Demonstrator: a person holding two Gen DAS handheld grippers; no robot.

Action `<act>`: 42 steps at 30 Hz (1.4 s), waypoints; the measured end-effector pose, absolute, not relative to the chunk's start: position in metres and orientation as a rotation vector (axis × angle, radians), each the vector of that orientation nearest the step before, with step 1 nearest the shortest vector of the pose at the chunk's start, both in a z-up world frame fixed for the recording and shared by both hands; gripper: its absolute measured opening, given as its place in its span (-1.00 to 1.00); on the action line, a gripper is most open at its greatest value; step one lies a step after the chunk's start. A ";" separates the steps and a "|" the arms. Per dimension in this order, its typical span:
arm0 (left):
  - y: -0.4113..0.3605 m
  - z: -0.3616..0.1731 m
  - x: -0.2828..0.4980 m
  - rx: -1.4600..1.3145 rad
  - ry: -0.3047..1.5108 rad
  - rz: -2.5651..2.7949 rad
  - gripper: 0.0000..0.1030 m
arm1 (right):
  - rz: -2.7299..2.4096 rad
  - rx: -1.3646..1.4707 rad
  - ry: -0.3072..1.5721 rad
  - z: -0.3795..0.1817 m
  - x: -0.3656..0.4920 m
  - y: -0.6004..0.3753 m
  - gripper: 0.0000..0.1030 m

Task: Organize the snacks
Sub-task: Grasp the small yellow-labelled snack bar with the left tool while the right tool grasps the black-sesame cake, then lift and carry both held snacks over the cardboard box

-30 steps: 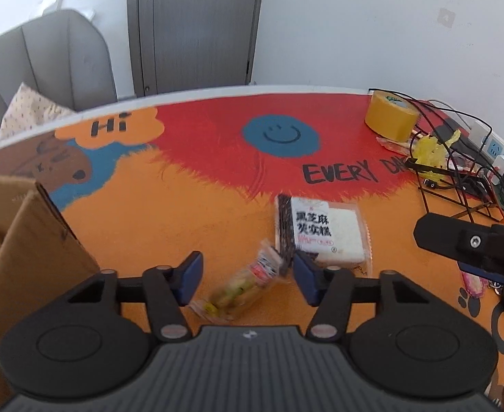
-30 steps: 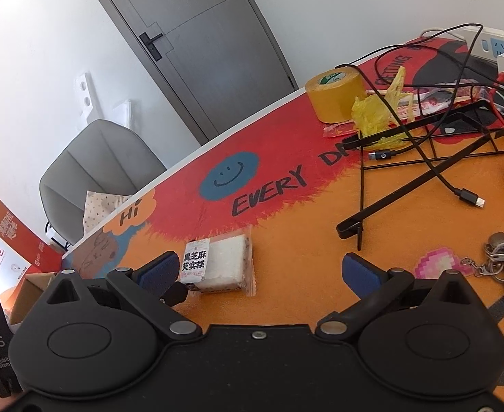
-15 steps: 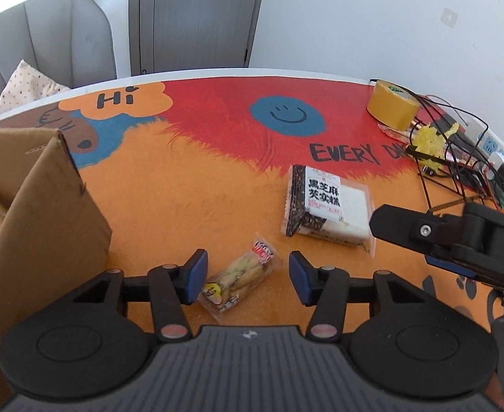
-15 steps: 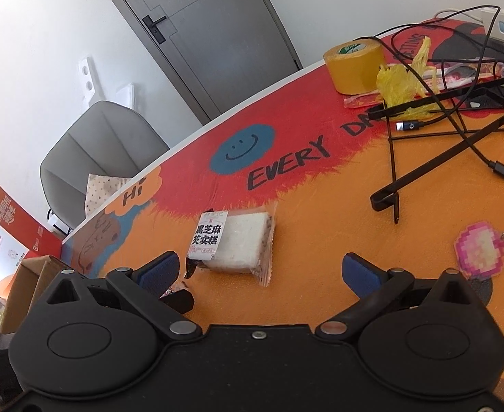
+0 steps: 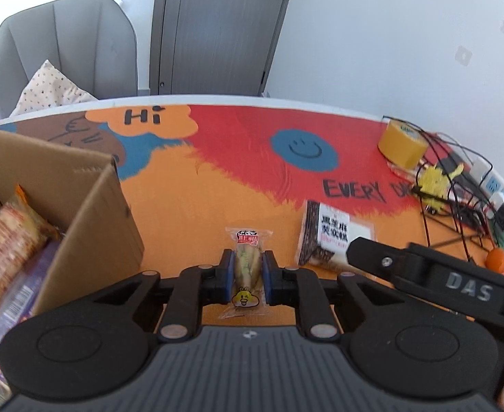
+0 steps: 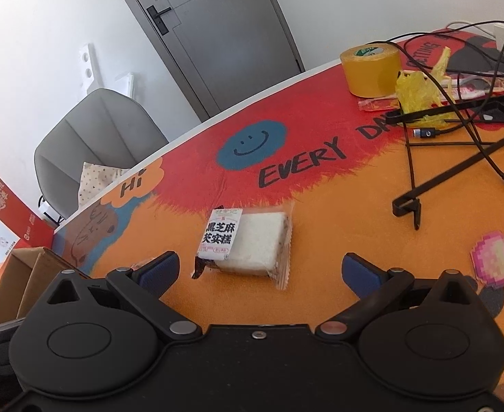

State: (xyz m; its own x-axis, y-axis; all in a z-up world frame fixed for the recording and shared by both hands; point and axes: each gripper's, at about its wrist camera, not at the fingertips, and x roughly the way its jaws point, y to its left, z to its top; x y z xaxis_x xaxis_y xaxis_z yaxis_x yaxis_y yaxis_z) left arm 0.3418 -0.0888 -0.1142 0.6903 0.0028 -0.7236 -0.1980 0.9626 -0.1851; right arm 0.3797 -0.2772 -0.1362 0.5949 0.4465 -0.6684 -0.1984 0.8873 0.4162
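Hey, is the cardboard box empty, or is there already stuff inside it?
Not empty. In the left wrist view the open cardboard box already holds an orange snack packet and a purple packet beside it.

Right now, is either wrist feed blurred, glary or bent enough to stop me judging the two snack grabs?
Left wrist: the cake pack label is smeared, but the small snack packet between the left gripper pads reads sharp; fisheye bows the table edge. Right wrist: crisp, evenly lit, no glare; right gripper clear.

Clear-wrapped yellow snack packet [image 5: 247,267], pinched upright
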 end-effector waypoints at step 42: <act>-0.094 -0.121 0.306 -0.376 0.801 0.095 -0.69 | 0.223 0.183 0.877 -0.143 0.335 -0.290 0.28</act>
